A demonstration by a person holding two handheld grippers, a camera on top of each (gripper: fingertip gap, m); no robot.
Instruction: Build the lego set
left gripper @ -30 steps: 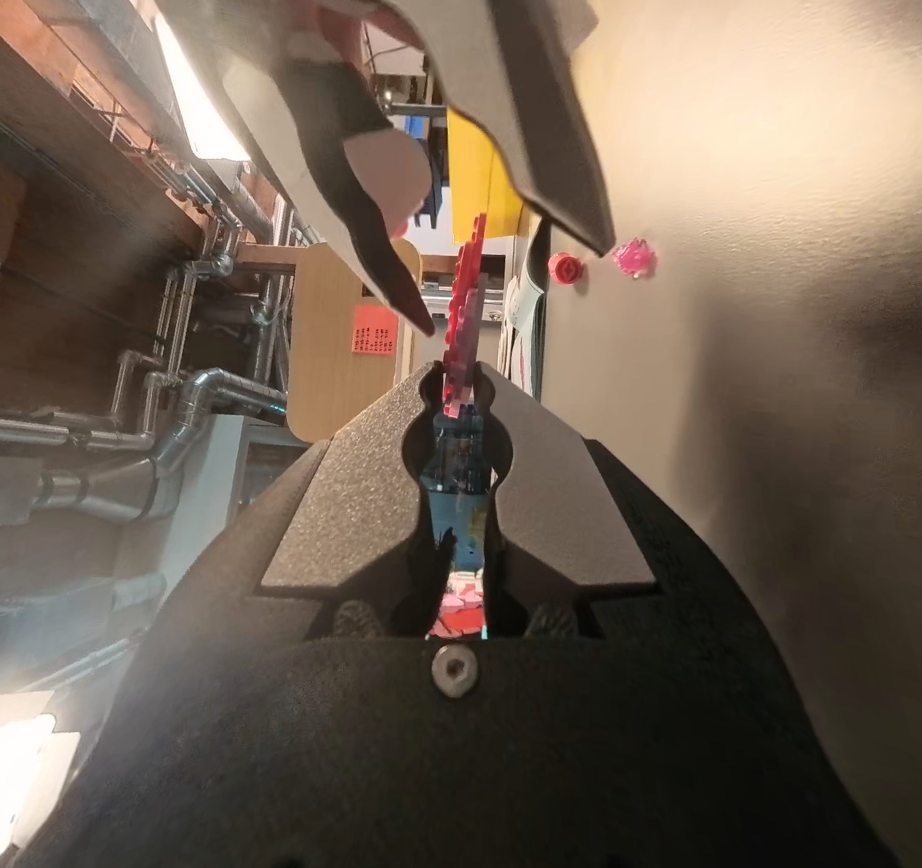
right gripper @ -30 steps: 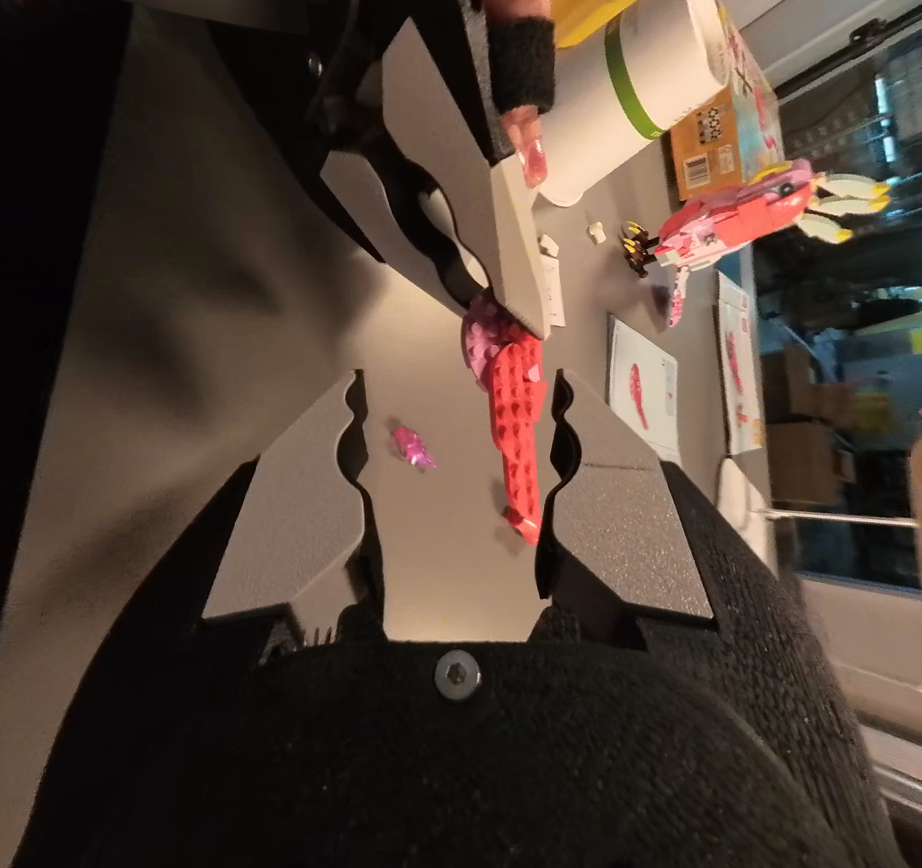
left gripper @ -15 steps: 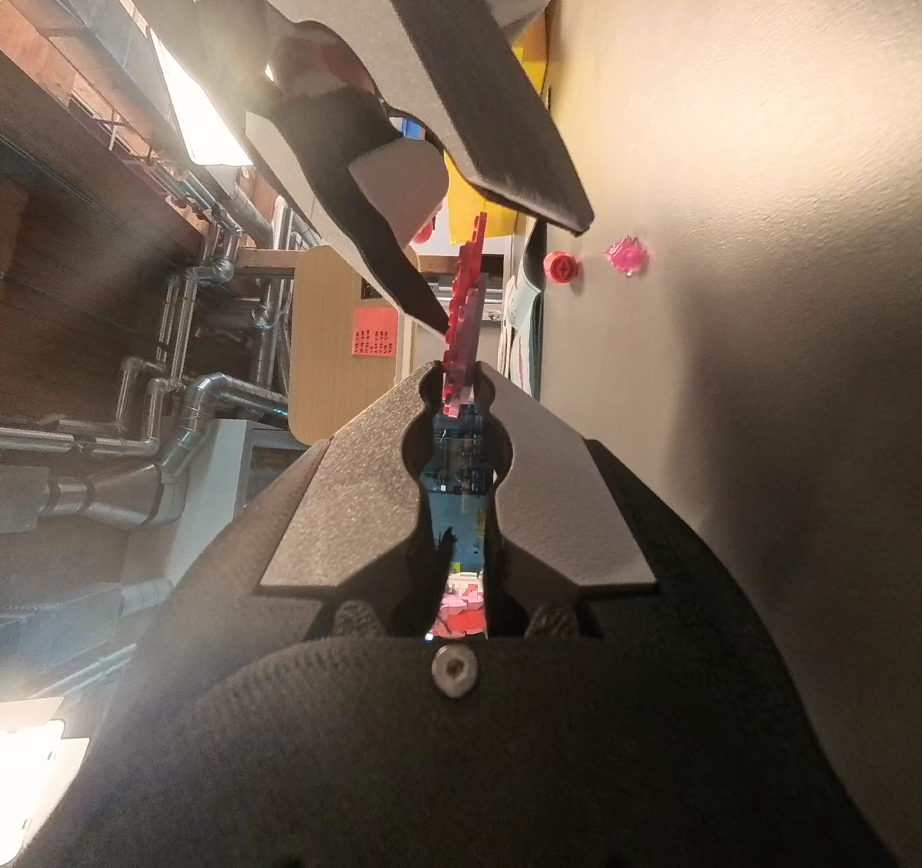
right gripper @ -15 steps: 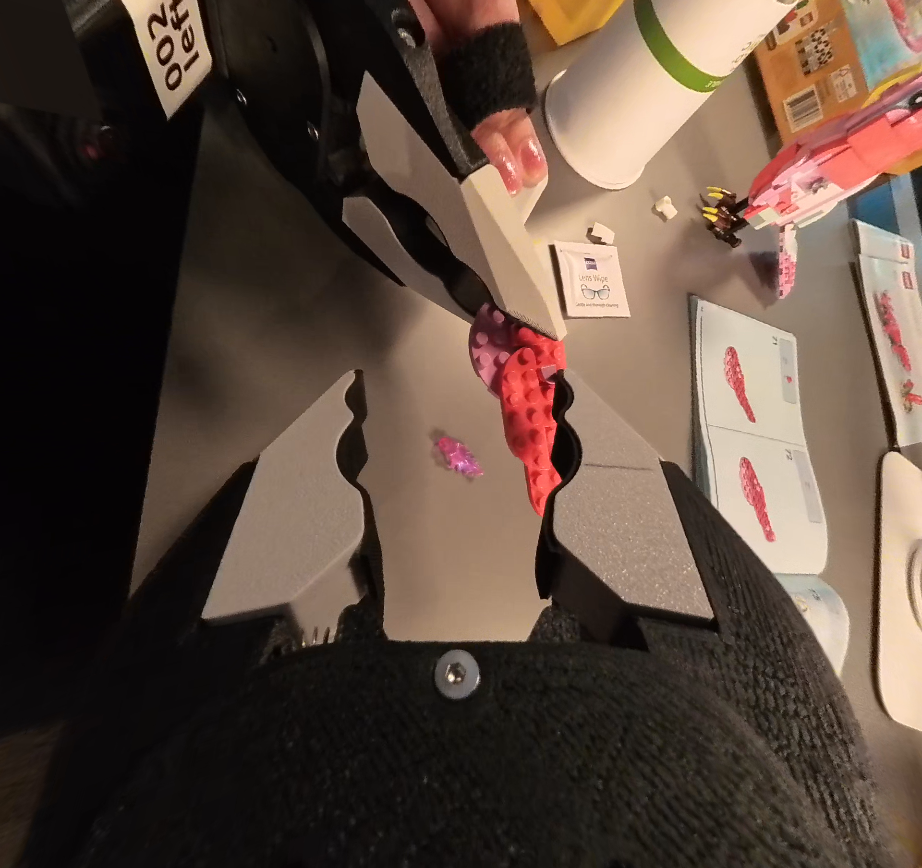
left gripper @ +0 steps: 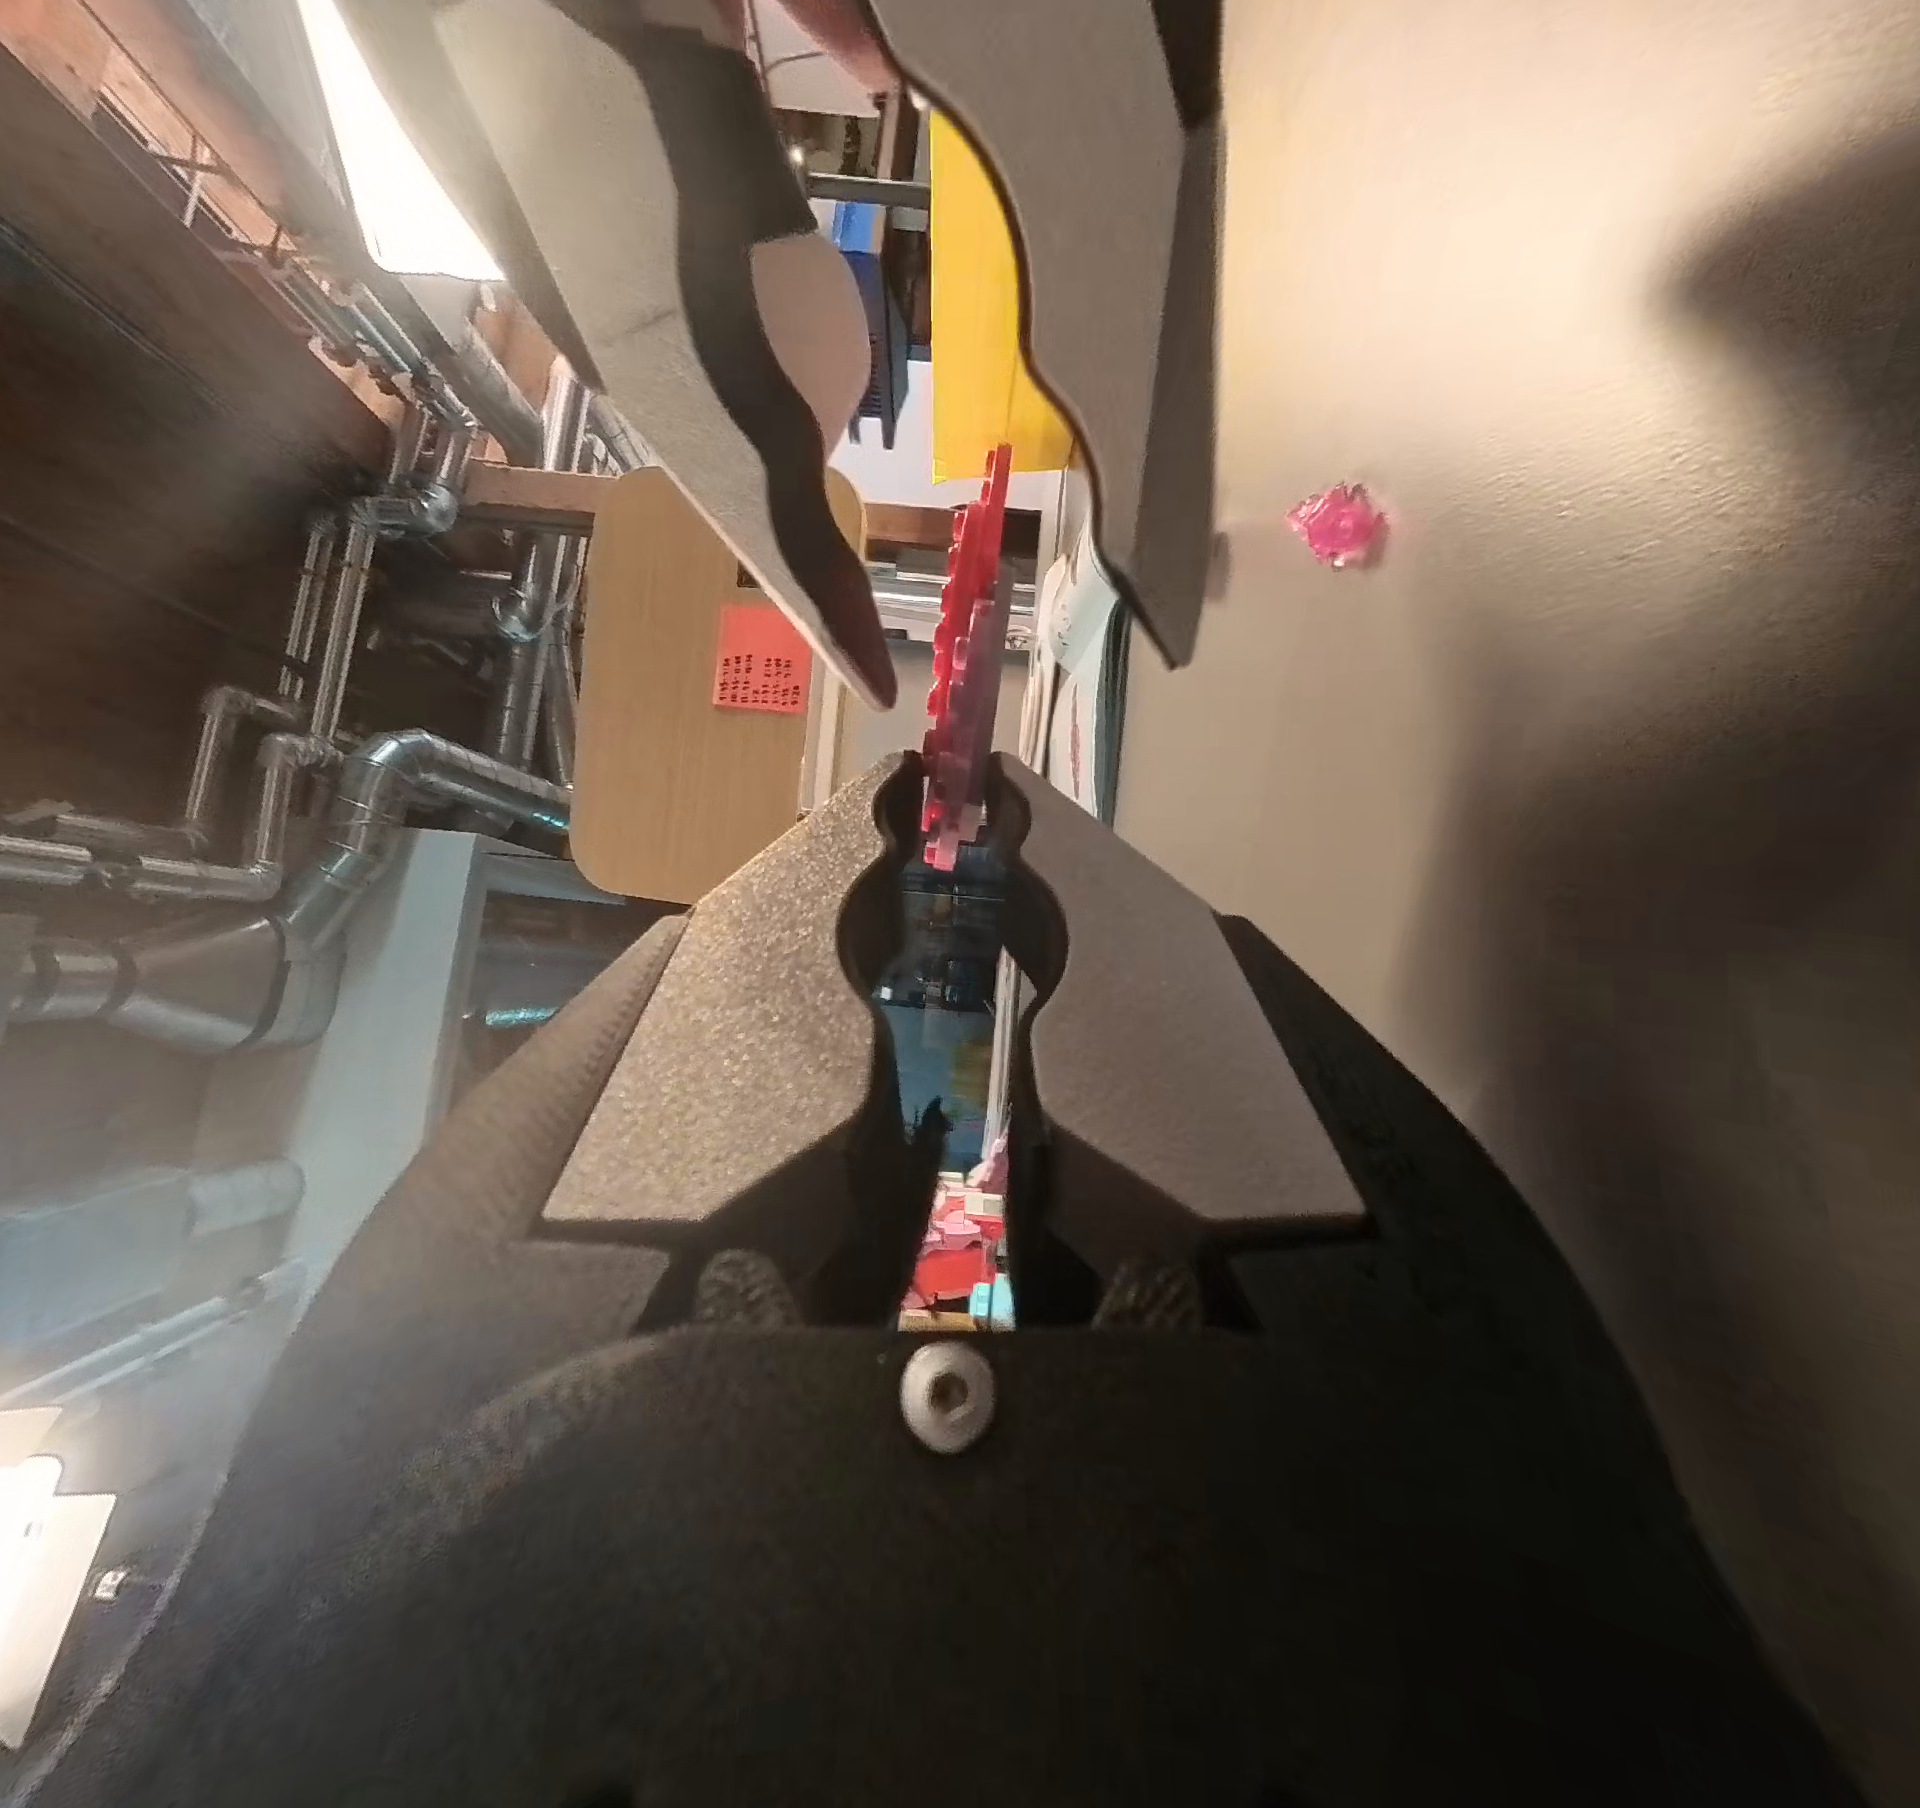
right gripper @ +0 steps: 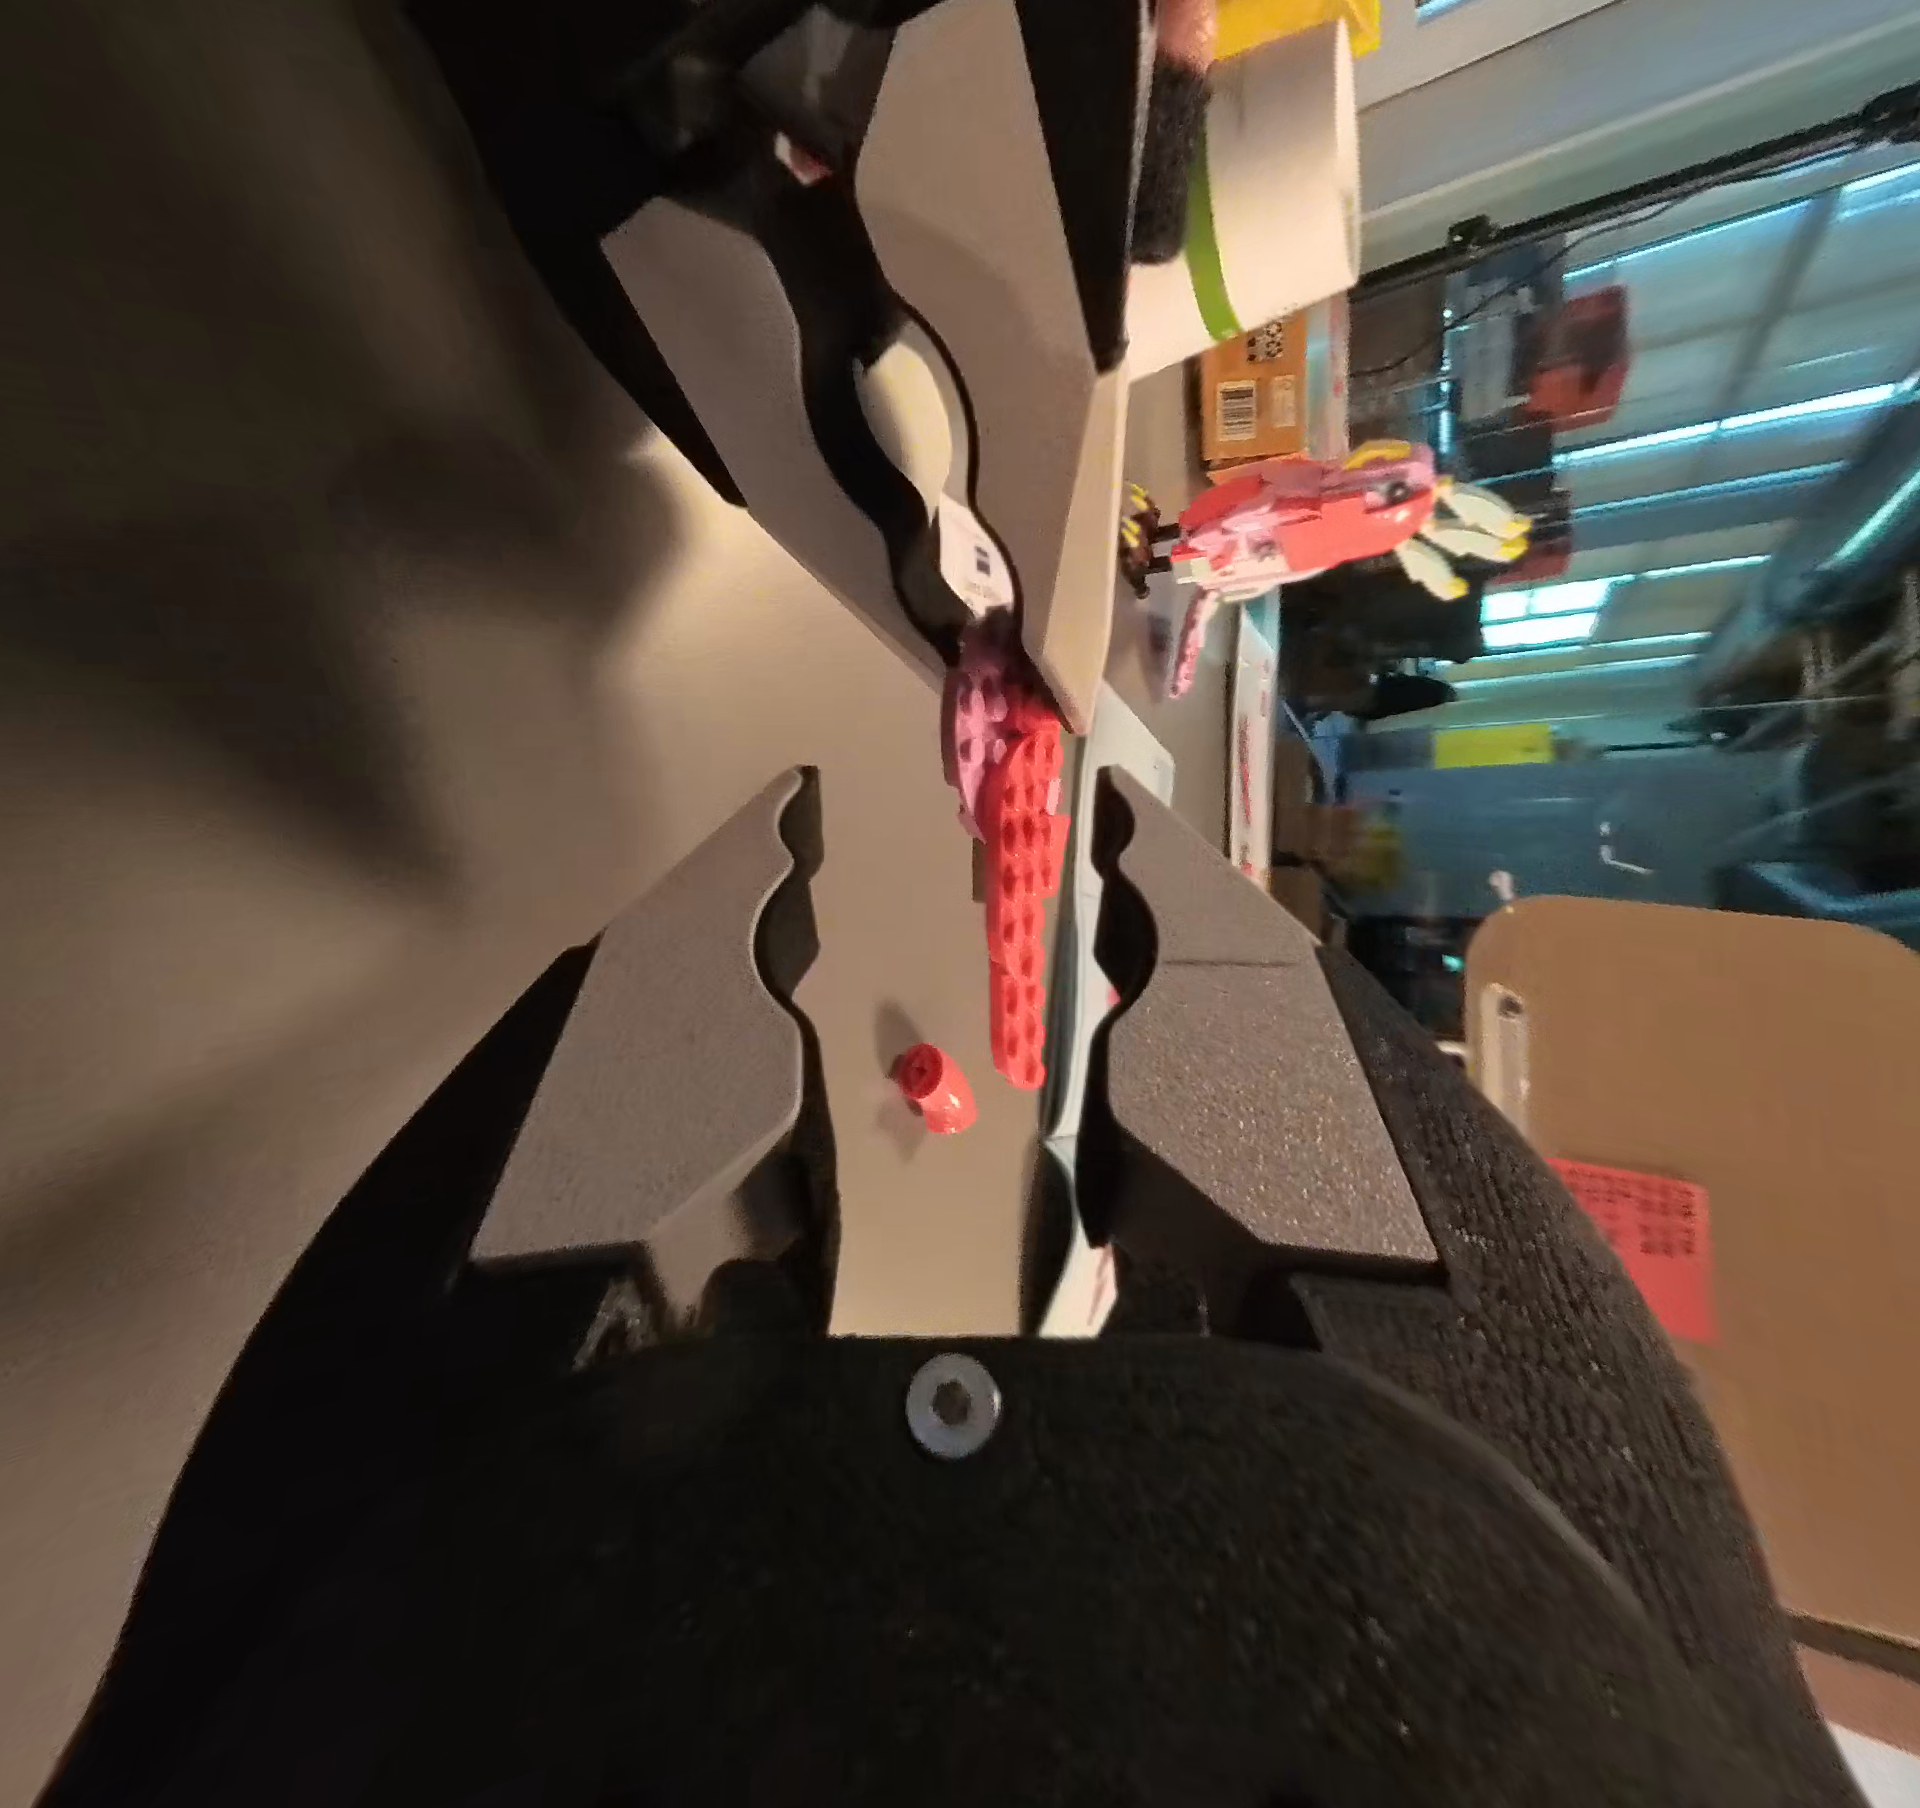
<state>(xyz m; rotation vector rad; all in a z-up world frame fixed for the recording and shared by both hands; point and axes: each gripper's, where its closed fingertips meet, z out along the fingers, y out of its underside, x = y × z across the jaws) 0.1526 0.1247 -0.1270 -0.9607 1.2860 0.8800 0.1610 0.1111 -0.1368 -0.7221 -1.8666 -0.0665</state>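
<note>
Gripping one end of a red and pink studded brick plate (left gripper: 961,678), the left gripper (left gripper: 961,784) has its two fingertips nearly together and pressed on the plate's faces, so the piece juts forward edge-on, raised off the grey table (left gripper: 1558,823). To the right of it on that table lies a small translucent pink piece (left gripper: 1338,524), well apart from the fingers.

The right gripper (right gripper: 951,792) faces the left one with its jaws partly open. The red length of the plate (right gripper: 1023,885) runs down between its fingers (right gripper: 686,979), closer to the right-hand finger, with a gap visible on both sides; neither pad presses on it. The pink rounded end (right gripper: 977,719) is pinched in the left gripper's tips (right gripper: 997,636). A small red round piece (right gripper: 932,1088) lies on the table between the right gripper's fingers, nearer its base. Farther right stand a white paper cup with a green band (right gripper: 1278,200), a brown box (right gripper: 1247,397) and a built pink and red brick bird (right gripper: 1330,522).
</note>
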